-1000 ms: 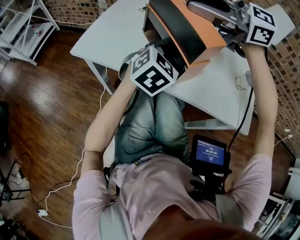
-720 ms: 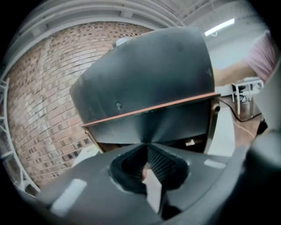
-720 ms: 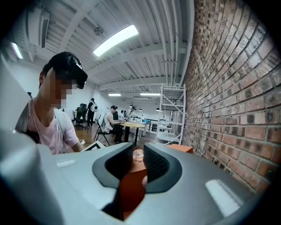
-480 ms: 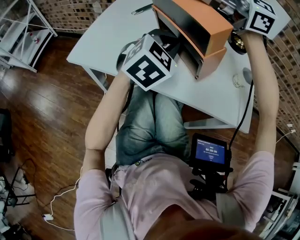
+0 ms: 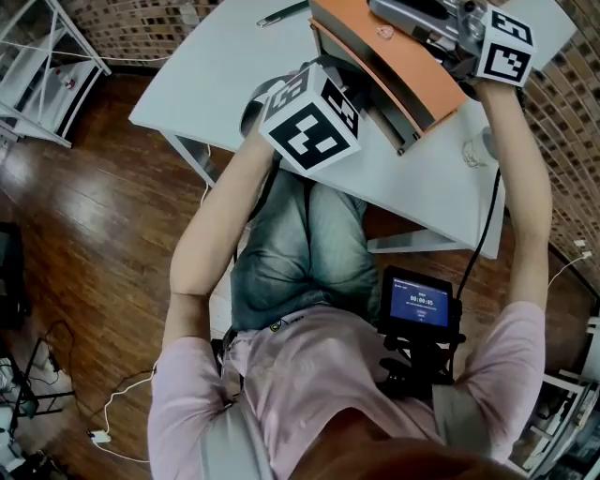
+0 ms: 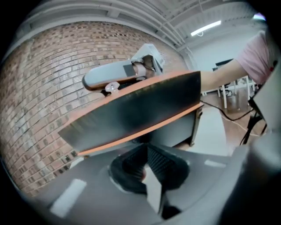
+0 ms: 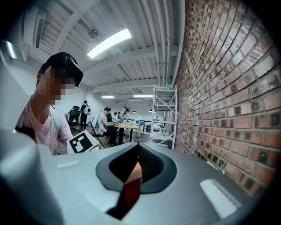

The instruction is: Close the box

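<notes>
The box has an orange lid (image 5: 394, 61) with a black underside (image 6: 140, 110). The lid lies low over the dark base (image 6: 186, 132), with a narrow gap left at the front. My right gripper (image 5: 384, 9) lies along the top of the lid. It is shut, and an orange sliver of the lid shows between its fingertips (image 7: 134, 169). Its marker cube (image 5: 506, 52) is at the top right. My left gripper (image 6: 147, 169) is shut and holds nothing. It hovers just in front of the box under its marker cube (image 5: 309, 117).
The box stands on a white table (image 5: 216, 66) next to a brick wall (image 6: 39, 110). A pen-like thing (image 5: 281, 14) lies behind the box and a small pale object (image 5: 478, 150) to its right. A metal rack (image 5: 47, 56) stands on the wooden floor at left.
The lid has swung down from steeply raised to nearly flat on the base, with the right gripper following it down. The left gripper has stayed in front of the box.
</notes>
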`<state>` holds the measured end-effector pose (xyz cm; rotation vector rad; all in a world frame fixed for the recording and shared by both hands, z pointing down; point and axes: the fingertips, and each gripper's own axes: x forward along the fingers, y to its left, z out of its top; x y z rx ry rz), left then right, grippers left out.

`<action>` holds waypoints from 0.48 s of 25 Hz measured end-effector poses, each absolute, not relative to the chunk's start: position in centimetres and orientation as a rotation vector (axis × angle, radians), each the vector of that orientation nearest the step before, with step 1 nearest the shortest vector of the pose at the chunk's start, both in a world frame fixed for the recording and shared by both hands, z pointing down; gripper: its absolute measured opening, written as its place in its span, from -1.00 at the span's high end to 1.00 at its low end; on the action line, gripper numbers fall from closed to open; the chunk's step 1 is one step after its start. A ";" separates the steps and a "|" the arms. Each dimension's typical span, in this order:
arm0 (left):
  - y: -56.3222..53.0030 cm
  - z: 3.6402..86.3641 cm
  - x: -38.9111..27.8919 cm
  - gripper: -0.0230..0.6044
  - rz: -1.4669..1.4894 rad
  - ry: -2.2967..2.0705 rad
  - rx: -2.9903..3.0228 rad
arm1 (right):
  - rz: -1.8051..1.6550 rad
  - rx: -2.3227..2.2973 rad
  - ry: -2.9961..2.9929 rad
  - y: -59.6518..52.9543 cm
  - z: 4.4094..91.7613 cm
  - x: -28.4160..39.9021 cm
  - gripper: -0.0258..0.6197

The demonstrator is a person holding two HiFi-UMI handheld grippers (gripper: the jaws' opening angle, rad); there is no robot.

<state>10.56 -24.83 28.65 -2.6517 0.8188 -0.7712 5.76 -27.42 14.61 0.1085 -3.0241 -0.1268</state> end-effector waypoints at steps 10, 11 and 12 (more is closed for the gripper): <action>-25.6 26.3 9.8 0.91 -0.613 0.902 -2.687 | -0.194 0.275 -2.935 -30.0 16.6 7.8 0.92; -25.7 25.9 9.5 0.91 -0.583 0.916 -2.691 | -0.218 0.360 -2.907 -30.8 16.9 8.5 0.92; -25.7 25.6 9.0 0.91 -0.552 0.933 -2.693 | -0.244 0.443 -2.881 -31.6 17.1 9.2 0.91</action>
